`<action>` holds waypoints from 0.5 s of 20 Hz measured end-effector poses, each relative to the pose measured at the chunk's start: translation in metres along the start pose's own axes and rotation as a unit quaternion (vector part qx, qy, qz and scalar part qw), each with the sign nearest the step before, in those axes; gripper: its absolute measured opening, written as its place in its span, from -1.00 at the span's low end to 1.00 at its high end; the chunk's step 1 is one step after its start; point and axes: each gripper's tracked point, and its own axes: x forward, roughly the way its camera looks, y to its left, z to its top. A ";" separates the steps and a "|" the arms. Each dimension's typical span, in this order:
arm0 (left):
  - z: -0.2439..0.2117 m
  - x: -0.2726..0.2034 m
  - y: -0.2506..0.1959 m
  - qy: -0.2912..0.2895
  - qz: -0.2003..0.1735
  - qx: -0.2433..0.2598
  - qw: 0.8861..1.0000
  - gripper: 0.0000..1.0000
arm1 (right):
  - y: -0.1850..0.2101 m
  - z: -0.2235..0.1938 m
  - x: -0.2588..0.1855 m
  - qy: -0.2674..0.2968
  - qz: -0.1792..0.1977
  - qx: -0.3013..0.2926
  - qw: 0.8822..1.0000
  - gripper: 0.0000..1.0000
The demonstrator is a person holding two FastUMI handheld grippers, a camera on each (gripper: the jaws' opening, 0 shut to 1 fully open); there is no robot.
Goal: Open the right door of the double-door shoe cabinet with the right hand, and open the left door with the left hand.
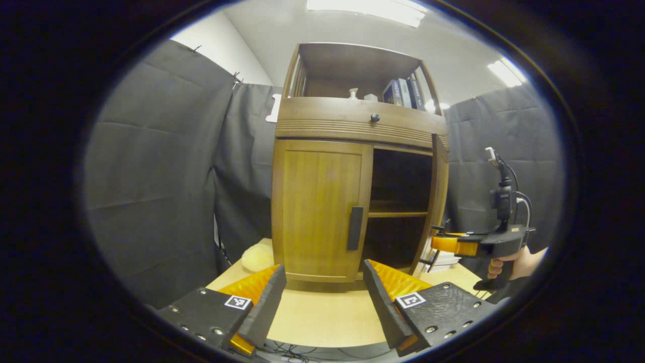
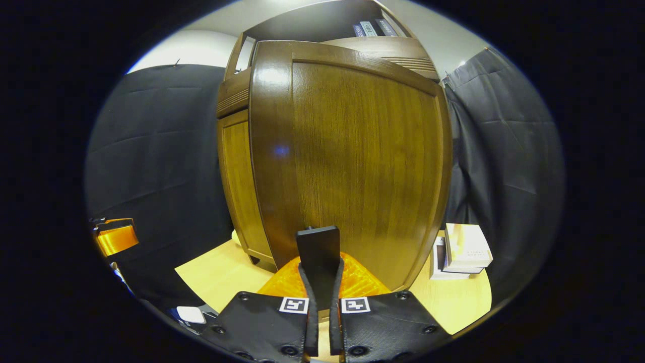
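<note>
Shoe cabinet stands on the tabletop against the booth's dark cloth. Its right door is swung out, showing a dark inside with a shelf, while its left door sits closed. The right gripper is clenched on the right door's handle, both fingers pressing its sides. The left gripper hangs released, fingers spread wide, in front of the left door and short of the left door's handle. Books lie stacked beside the cabinet.
</note>
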 end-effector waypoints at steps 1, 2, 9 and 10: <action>-0.001 0.001 0.000 0.002 -0.001 -0.001 1.000 0.80 | -0.003 0.000 -0.004 0.000 -0.002 -0.003 1.000 -0.80; -0.001 0.003 -0.001 0.003 -0.004 -0.001 1.000 0.80 | -0.004 0.000 -0.009 0.001 -0.003 -0.005 1.000 -0.80; -0.004 0.016 -0.009 0.008 -0.045 0.013 0.999 0.80 | -0.033 -0.011 -0.039 0.010 -0.021 -0.002 1.000 -0.81; -0.004 0.019 -0.011 0.009 -0.051 0.016 0.999 0.80 | -0.038 -0.014 -0.043 0.010 -0.027 0.000 1.000 -0.81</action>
